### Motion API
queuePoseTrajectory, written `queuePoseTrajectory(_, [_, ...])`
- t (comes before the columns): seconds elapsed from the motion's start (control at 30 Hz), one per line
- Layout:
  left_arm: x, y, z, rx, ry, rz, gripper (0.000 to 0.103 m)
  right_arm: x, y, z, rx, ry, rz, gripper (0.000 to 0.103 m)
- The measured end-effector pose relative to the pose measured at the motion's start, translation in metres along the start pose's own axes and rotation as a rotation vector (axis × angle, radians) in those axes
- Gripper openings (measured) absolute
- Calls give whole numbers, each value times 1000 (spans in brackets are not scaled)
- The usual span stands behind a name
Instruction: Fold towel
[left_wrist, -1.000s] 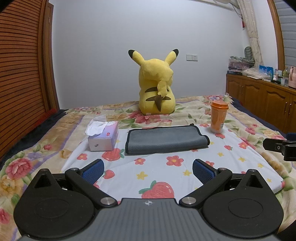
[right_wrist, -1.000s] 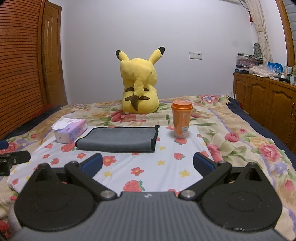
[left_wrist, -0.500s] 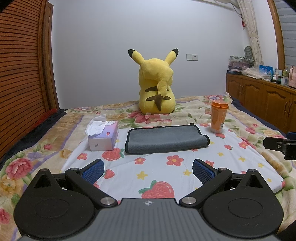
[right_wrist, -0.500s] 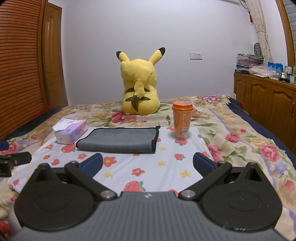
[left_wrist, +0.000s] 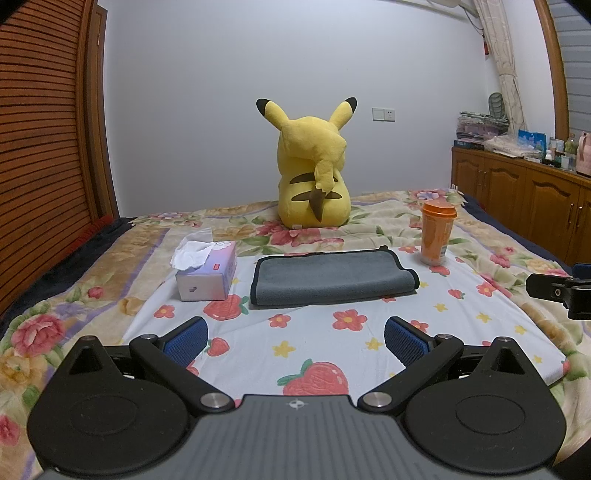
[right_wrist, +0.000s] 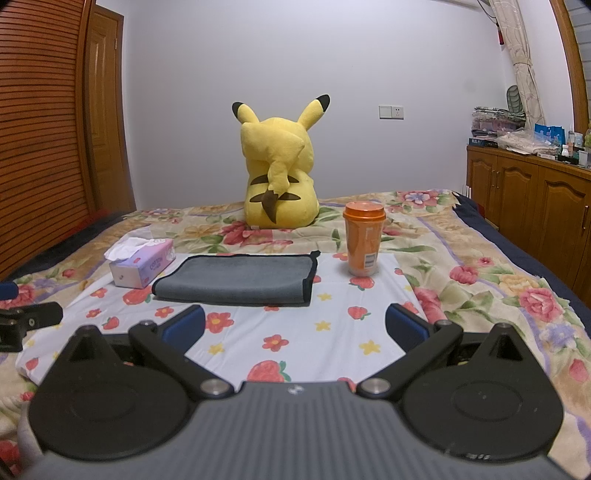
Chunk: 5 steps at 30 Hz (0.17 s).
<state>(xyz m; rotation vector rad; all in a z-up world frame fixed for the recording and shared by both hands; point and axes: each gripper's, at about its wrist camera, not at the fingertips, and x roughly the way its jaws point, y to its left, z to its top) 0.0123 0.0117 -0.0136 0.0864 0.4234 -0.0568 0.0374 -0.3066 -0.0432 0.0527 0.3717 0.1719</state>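
A grey towel with black trim (left_wrist: 330, 277) lies folded flat on a white strawberry-print cloth (left_wrist: 332, 343) on the bed. It also shows in the right wrist view (right_wrist: 236, 277). My left gripper (left_wrist: 295, 338) is open and empty, held above the cloth in front of the towel. My right gripper (right_wrist: 295, 326) is open and empty, also short of the towel. The right gripper's body shows at the right edge of the left wrist view (left_wrist: 561, 291). The left gripper's body shows at the left edge of the right wrist view (right_wrist: 26, 321).
A tissue box (left_wrist: 207, 271) stands left of the towel and an orange lidded cup (left_wrist: 437, 232) stands to its right. A yellow Pikachu plush (left_wrist: 314, 170) sits behind. A wooden cabinet (right_wrist: 532, 206) runs along the right wall and a slatted wooden door (left_wrist: 44, 147) along the left.
Both grippers have stayed almost still. Nothing on the bed has moved.
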Motion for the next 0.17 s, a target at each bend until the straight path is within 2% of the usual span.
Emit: queuePoseTrajectory(0.17, [0,0,0,0,0,1,103,0,0,0,0,0,0,103])
